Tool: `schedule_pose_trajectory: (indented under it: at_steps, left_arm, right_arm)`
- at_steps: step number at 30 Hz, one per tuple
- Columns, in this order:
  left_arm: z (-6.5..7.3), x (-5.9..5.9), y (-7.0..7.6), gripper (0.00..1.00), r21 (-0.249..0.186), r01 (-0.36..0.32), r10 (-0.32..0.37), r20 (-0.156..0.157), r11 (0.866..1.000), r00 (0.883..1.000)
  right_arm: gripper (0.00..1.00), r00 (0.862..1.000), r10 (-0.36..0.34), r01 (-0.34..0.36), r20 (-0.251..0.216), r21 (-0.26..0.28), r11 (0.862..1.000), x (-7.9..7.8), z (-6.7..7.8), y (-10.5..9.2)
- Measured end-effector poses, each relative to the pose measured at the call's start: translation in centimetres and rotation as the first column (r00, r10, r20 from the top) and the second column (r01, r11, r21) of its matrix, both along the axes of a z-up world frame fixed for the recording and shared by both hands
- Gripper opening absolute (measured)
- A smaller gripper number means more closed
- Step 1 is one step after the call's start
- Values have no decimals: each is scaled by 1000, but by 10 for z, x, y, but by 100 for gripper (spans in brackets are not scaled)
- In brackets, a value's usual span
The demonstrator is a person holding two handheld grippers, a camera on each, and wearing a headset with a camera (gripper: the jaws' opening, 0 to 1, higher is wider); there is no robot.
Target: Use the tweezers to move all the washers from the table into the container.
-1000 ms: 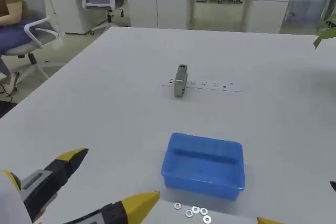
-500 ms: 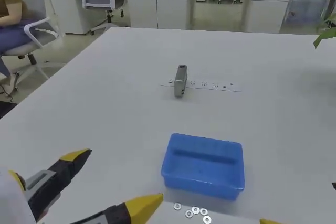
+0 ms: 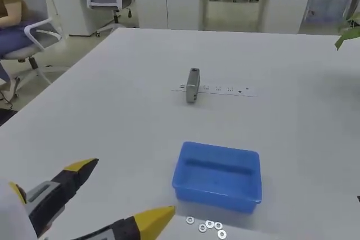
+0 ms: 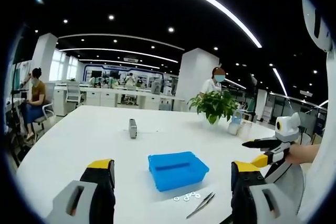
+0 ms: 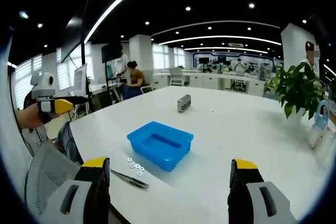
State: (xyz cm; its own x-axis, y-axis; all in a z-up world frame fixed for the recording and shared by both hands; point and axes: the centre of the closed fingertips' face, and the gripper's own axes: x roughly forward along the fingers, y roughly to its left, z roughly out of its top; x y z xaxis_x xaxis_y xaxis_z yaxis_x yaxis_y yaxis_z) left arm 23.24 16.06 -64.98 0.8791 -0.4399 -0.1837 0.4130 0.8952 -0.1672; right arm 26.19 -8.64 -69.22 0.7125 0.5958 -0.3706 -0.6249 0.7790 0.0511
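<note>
The washers (image 3: 207, 226) lie in a small loose cluster on the white counter (image 3: 112, 111), just in front of the near wall of the blue container (image 3: 216, 175), close to it but not touching. I count about five, all outside the container. The tweezers (image 4: 201, 204) lie flat on the counter just beside the cluster, on the side away from the container, tips closed and pointing roughly toward the washers. Nothing holds them.

My left tongs (image 3: 129, 188) sit low at the near left of the head view, with their yellow-tipped jaws spread wide and nothing between them. They hang above the counter, to the left of the container and apart from the washers. My right tongs (image 5: 169, 165) are spread wide too and hold nothing. In their own view the container, washers and tweezers all show well ahead, between the two jaws. In the left gripper view the right tongs come in from the right, held up off the counter in a hand, well apart from the tweezers.

Further back on the counter, past the container, a small grey block (image 3: 193, 85) stands at the left end of a flat white socket strip (image 3: 222, 90). A potted green plant (image 4: 214, 106) stands toward the far right of the counter. Beyond the counter's left edge a person sits by a white office chair (image 3: 39, 35).
</note>
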Motion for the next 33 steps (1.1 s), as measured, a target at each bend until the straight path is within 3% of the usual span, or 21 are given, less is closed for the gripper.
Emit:
schedule_pose_trajectory:
  at_steps: [4, 19, 24, 28, 33]
  left_arm:
    - [-2, 0, -6, 93, 11, 6, -6, -12, 1000, 1000]
    - [-7, 14, -4, 92, 20, 28, -28, -27, 999, 999]
    - [-15, 14, -18, 89, 33, 60, -58, -66, 998, 996]
    - [-24, 21, -32, 86, 31, 98, -95, -104, 995, 990]
    - [-39, 28, -53, 79, 59, 207, -195, -159, 977, 968]
  right_arm:
    - [93, 1000, 1, -1, -6, -1, 1000, 0, -1, -1]
    - [90, 1000, -13, 13, -13, -25, 1000, 0, -6, -6]
    - [89, 999, -29, 28, -29, -45, 999, -2, -13, -11]
    - [89, 998, -42, 38, -54, -78, 996, 0, -21, -16]
    - [84, 998, -27, 20, -61, -112, 994, 4, -22, -14]
